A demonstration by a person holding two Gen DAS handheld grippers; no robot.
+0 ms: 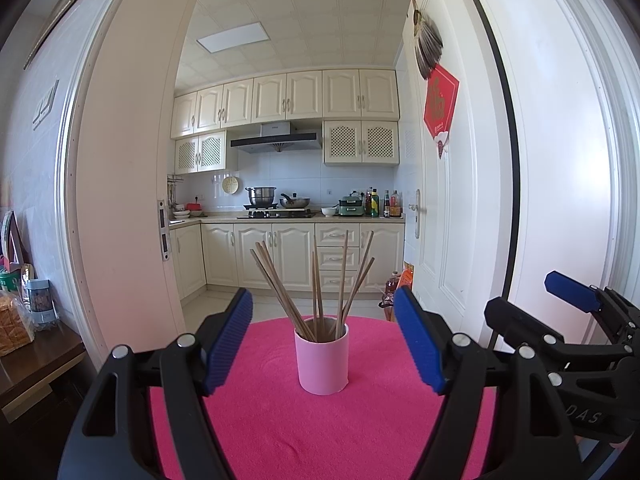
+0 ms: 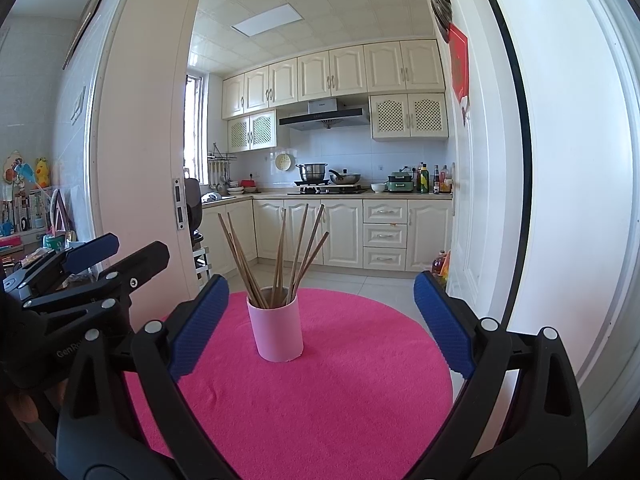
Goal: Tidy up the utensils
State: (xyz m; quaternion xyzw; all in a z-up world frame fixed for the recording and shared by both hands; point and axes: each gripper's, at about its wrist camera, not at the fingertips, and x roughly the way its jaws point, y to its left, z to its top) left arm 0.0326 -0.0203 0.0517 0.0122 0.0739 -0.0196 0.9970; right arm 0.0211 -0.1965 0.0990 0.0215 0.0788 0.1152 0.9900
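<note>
Chopsticks (image 1: 316, 284) stood in a pink cup (image 1: 322, 360) on the pink mat (image 1: 320, 432).
Left gripper (image 1: 324, 344) and right gripper (image 2: 320, 320) were both open, holding nothing.

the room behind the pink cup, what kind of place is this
Most likely a home kitchen, seen through a doorway. Cream cabinets line the wall above a range hood, and a pot sits on the stove. The cup of chopsticks stands on a pink mat.

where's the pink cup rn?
The pink cup stands upright mid-mat on the pink round mat, chopsticks inside, centred between the open left gripper pads; left of centre in the right wrist view.
</note>
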